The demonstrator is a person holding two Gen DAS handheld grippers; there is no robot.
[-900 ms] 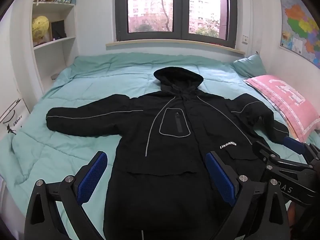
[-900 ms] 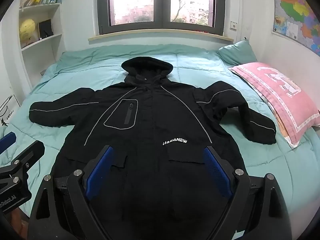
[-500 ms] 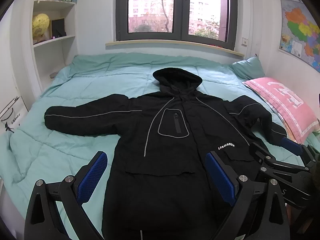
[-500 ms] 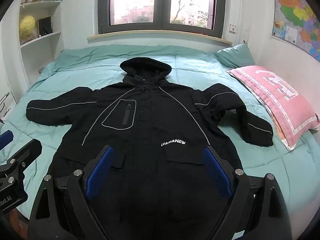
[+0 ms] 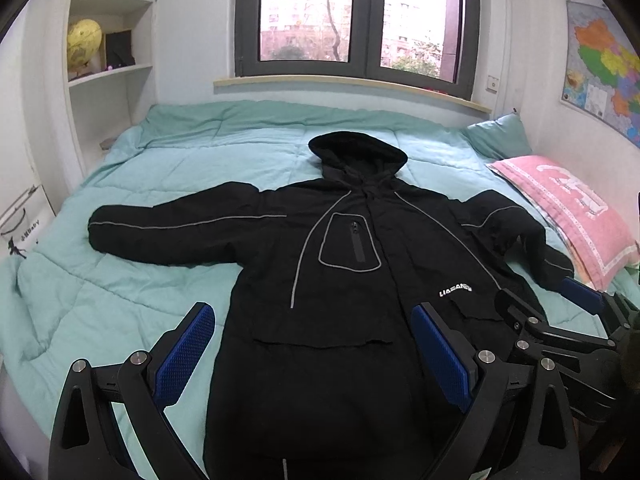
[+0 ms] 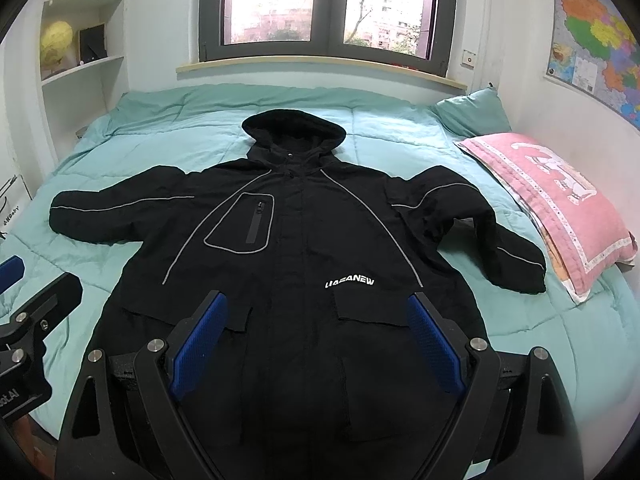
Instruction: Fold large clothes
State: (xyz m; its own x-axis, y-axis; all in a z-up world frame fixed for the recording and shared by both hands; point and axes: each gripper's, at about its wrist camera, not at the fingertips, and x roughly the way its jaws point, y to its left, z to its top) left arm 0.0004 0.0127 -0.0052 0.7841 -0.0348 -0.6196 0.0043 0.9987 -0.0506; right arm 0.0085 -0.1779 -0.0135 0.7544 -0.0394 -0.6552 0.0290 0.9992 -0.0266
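A large black hooded jacket [image 5: 344, 264] with grey piping lies flat and face up on the teal bed, sleeves spread out; it also shows in the right wrist view [image 6: 304, 248]. My left gripper [image 5: 316, 344] is open and empty, held above the jacket's lower left part. My right gripper [image 6: 316, 340] is open and empty, held above the jacket's lower front. The right gripper also shows in the left wrist view [image 5: 560, 312], and the left gripper shows in the right wrist view [image 6: 24, 304].
The teal quilt [image 5: 120, 280] covers the bed. A pink pillow [image 6: 552, 208] and a teal pillow [image 6: 472, 116] lie at the right. White shelves [image 5: 108, 80] with a yellow globe stand at the left. A window [image 6: 320, 4] is behind, and a wall map [image 6: 592, 36] hangs at the right.
Both grippers have drawn back and risen slightly, so the jacket sits a little lower and farther in view. Both stay open; the jacket has not moved.
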